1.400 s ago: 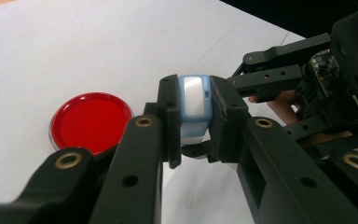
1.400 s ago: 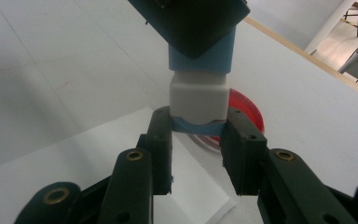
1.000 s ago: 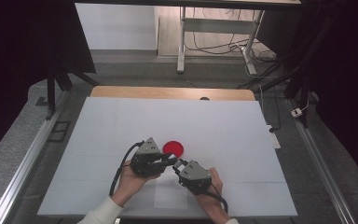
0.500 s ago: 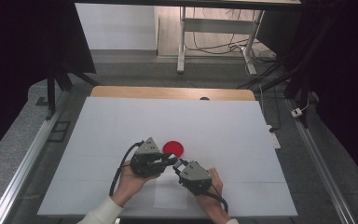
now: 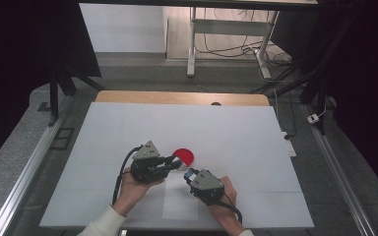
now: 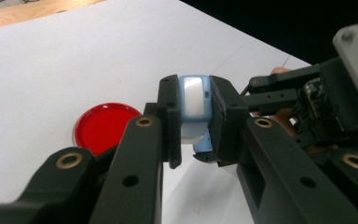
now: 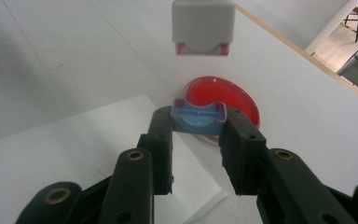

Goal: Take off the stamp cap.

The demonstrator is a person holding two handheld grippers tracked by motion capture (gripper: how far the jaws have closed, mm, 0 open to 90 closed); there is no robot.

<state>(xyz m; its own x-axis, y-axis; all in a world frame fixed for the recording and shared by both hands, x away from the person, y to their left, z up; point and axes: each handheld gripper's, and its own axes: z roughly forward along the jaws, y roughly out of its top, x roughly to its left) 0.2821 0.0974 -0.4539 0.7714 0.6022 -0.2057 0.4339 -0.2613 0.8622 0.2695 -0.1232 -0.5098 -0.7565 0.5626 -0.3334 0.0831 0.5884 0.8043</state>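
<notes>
High view: at lower centre-left, the left hand-held gripper (image 5: 174,162) lies nearly level, its jaws closed on a small white-and-red piece (image 7: 203,28) just beside the red round dish (image 5: 183,157). To its right, the right hand-held gripper (image 5: 189,175) clamps a small blue piece (image 7: 198,117), tips close to the other's. Left gripper view shows that blue piece (image 6: 195,100), with its white panel, pinched between the facing jaws. No readable writing on any of them. The white table (image 5: 256,142) carries a paper sheet (image 5: 179,204) at lower centre; a wooden edge (image 5: 182,98) runs along the top, with grey floor, cables and a metal stand beyond.
</notes>
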